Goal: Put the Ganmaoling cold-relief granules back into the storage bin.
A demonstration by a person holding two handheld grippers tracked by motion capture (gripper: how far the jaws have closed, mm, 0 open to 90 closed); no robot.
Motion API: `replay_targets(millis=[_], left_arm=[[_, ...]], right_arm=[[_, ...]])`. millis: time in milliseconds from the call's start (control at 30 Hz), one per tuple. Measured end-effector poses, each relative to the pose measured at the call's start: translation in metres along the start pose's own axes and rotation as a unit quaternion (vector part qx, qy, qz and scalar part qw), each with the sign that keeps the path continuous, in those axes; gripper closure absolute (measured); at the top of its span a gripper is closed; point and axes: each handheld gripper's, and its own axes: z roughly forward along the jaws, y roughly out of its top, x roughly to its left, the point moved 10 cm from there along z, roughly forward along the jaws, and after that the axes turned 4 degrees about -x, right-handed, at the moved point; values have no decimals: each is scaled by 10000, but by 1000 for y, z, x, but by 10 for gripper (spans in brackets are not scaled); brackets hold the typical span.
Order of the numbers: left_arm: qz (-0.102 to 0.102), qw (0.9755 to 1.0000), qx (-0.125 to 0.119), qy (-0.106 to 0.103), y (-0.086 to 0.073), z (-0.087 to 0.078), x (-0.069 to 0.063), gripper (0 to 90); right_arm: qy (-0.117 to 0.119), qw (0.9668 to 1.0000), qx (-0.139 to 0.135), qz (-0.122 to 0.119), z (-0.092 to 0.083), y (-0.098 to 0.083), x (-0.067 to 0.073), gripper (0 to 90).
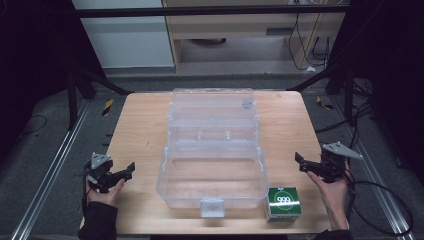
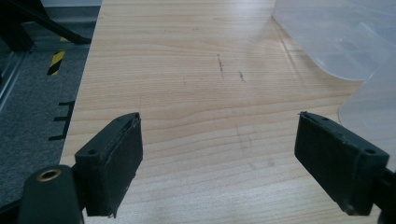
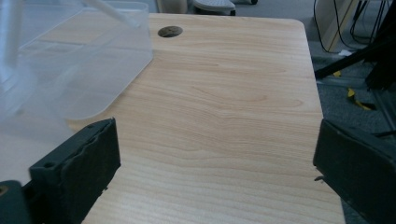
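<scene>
Clear plastic box (image 1: 212, 150) is seen open at the middle of the wooden table (image 1: 140, 130), lid folded back toward the far edge, nothing visible inside. Small green-and-white carton (image 1: 283, 203) is set just beside the box's near right corner, upright. Left gripper (image 1: 125, 172) is held over the near left part of the table, jaws spread wide, nothing between them. Right gripper (image 1: 301, 162) is held at the table's right edge, near the carton but apart from it, jaws likewise spread, nothing gripped.
</scene>
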Motion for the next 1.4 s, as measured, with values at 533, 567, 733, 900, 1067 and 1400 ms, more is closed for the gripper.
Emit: replay_targets(millis=[533,567,733,900,1067,1400], left_arm=[[143,9998,146,-12,-6,3,-6,165],[163,9997,182,-17,-7,4,-7,168],[205,9996,206,12,-8,5,-8,173],[227,9994,250,8,-10,7,-8,176],[247,9994,262,17,-11,7,-8,181],[283,9991,313,-11,-13,9,-9,186]], right_arm=[[596,9972,208,-412,-24,19,24,95],[625,9968,204,-464,-26,21,26,95],[781,9944,167,-687,-35,31,36,88],[964,9891,296,-1075,-42,36,46,73],[1232,9839,413,-1224,-47,40,55,60],[1629,9656,846,-1844,-57,35,68,47]])
